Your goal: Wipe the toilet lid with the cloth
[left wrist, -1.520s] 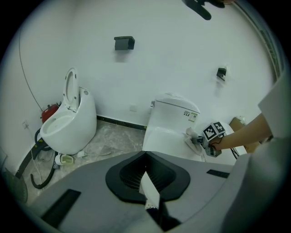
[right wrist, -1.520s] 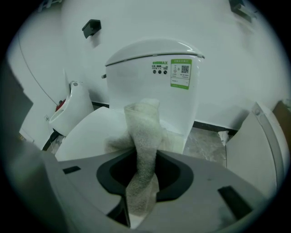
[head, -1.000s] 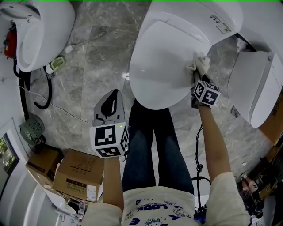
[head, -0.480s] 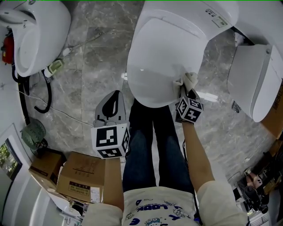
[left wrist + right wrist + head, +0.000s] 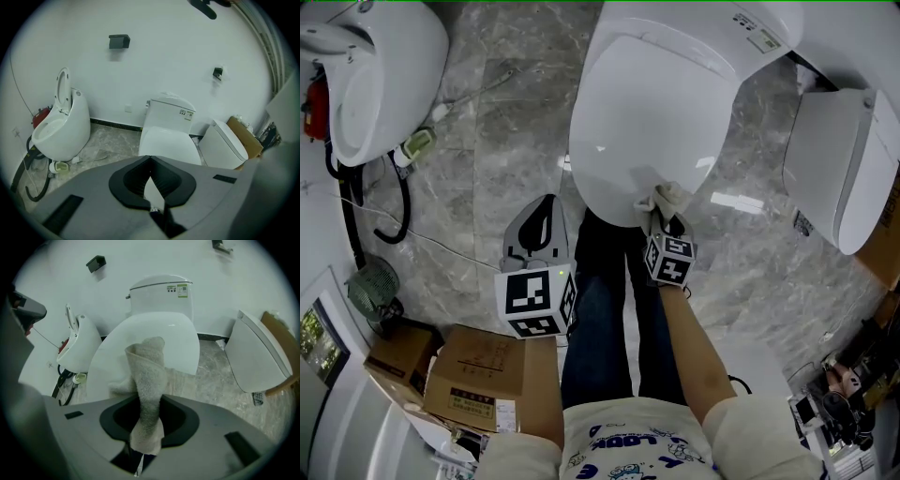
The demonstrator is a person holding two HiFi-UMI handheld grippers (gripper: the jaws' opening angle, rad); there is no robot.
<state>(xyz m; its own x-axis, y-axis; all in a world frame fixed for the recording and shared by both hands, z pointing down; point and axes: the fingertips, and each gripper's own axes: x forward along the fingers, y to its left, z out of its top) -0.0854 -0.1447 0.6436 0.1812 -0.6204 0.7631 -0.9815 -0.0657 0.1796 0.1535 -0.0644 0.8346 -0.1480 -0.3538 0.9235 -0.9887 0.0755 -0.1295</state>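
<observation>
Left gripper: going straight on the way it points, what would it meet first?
Likely the closed toilet lid, which lies just beyond the tips of the left gripper. Depth is unclear; by the head view it might pass beside the lid to the floor.

- Grey veined marble floor (image 5: 506, 122) runs under everything.
- A white oval toilet with its lid raised (image 5: 375, 75) stands at the far left, against the white wall.
- A black hose (image 5: 391, 236) loops on the floor beside it, near a small white-and-green plug unit (image 5: 414, 143).
- A white closed toilet (image 5: 830, 169) stands at the right.
- Two brown cardboard boxes (image 5: 478, 375) sit at lower left, just beside a small round fan (image 5: 370, 281).
- A black wall bracket (image 5: 119, 41) is mounted high on the wall.
</observation>
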